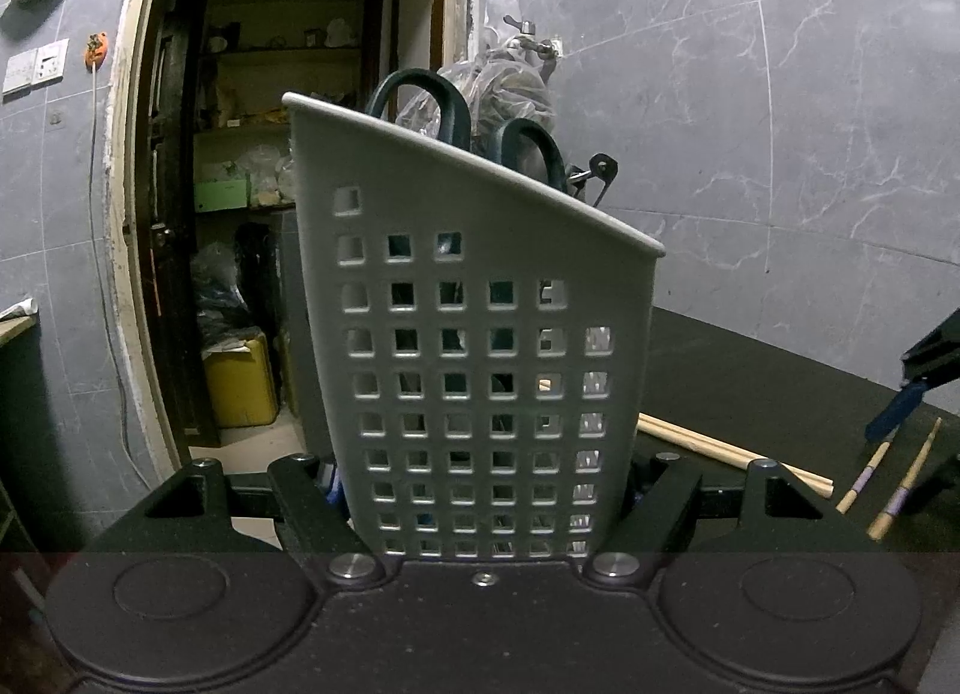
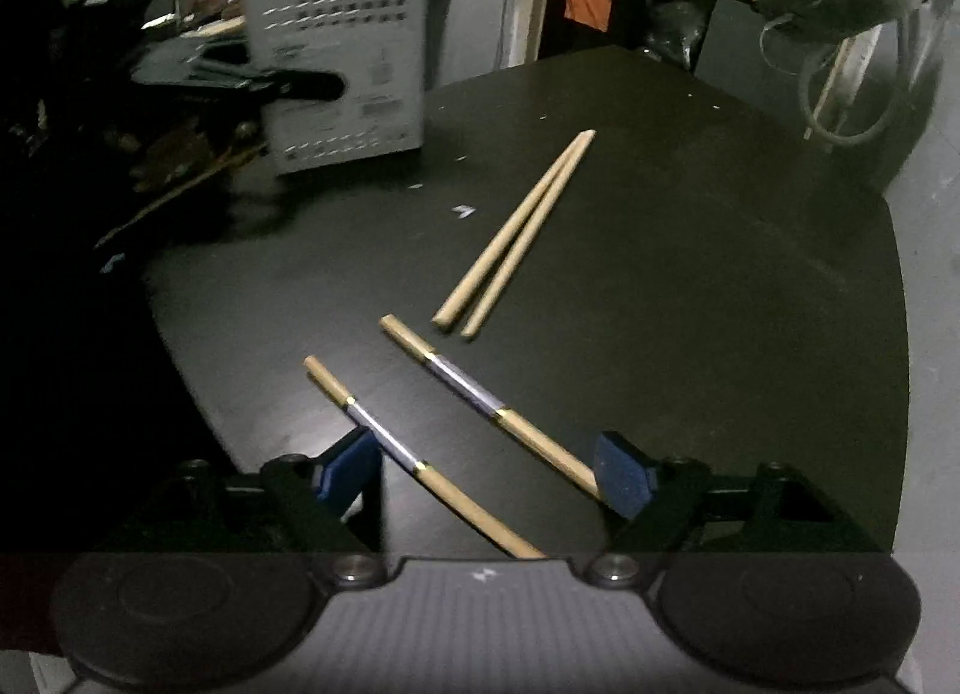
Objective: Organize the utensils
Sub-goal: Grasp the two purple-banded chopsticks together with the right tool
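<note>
Between the blue pads of the right tongs (image 2: 486, 472), low at 6 o'clock in the right wrist view: a purple-banded chopstick (image 2: 384, 442) lying flat on the black table (image 2: 690, 274). Long and thin, running from 10 o'clock down to 4 o'clock, with its near end slipping out of sight under the tongs. Very close to the left pad, though hard to say if touching. Not pinched by either pad.

Just beside it, toward 1 o'clock: a second banded chopstick (image 2: 474, 388), slanted the same way, with its near end right at the right pad. Farther off at 12 o'clock: a plain pair of chopsticks (image 2: 516, 232), side by side, tips pointing to 1 o'clock.

Right tongs wide, holding nothing, tipped down steeply at the table. Clearly the nearer hand for the chopsticks. Probably best to line the pads up across the first stick before squeezing, since both sticks lie slanted to the gap.

Far away at 11 o'clock in that same view: the grey utensil basket (image 1: 480, 334) with square holes, standing up on the table edge. Clamped low down on both sides by the left tongs (image 1: 486, 484), pointing nearly level. Already inside it: dark-handled scissors (image 1: 420, 100), handles poking out the top. Likely home for the chopsticks too.
</note>
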{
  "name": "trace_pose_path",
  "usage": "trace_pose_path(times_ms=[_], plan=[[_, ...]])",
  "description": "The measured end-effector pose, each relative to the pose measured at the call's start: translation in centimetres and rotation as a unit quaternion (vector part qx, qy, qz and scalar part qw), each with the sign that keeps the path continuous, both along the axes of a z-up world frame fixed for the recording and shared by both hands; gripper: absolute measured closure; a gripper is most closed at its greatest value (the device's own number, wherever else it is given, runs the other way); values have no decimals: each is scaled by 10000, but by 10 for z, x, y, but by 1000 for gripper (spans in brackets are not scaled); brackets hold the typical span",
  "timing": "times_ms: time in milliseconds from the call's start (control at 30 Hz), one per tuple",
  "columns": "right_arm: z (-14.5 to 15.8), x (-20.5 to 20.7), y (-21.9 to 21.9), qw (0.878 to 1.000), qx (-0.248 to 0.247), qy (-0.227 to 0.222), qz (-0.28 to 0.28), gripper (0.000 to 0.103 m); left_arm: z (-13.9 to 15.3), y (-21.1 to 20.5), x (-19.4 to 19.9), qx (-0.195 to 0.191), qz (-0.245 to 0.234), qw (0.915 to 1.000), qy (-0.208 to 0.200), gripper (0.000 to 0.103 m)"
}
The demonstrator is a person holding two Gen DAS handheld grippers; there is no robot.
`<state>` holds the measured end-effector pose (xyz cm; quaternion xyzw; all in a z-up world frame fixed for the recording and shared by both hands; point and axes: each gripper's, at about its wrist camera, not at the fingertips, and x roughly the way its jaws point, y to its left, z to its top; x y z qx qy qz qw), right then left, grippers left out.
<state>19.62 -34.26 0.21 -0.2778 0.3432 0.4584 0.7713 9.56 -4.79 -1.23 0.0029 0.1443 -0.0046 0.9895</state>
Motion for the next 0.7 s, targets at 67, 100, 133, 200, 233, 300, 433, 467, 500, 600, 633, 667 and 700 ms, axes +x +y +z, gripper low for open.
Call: trace_pose_path(times_ms=[67,100,133,200,233,300,433,467,500,600,633,667,700], plan=[[1,12,-1,9999,90,121,-10,32,0,0,1,-1,-13,10000,4,26],[2,17,-3,9997,143,210,-6,35,0,1,1,-2,-18,10000,7,26],[3,24,-6,9992,212,335,-14,39,1,2,2,-4,-27,10000,17,26],[2,33,-5,9989,297,350,-49,44,2,3,2,-25,-43,10000,42,26],[2,35,-4,9988,313,360,-86,51,2,3,3,-29,-41,10000,53,26],[3,38,-3,9988,317,339,-136,63,3,4,3,-50,-27,10000,72,27],[2,37,2,9989,380,280,-33,78,4,4,4,-77,0,9999,74,27],[1,37,4,9988,410,254,28,81,4,4,5,-81,11,9999,78,26],[0,38,5,9987,442,238,41,82,4,4,5,-79,13,9999,83,26],[-2,42,15,9984,531,194,-80,87,4,3,5,-78,18,9999,88,26],[-2,43,18,9982,554,171,-121,88,4,3,5,-78,20,9999,89,26],[-3,43,22,9979,594,154,-196,89,4,3,5,-76,22,9999,86,26],[-4,44,27,9974,638,149,-294,89,4,3,5,-70,20,9999,82,26]])
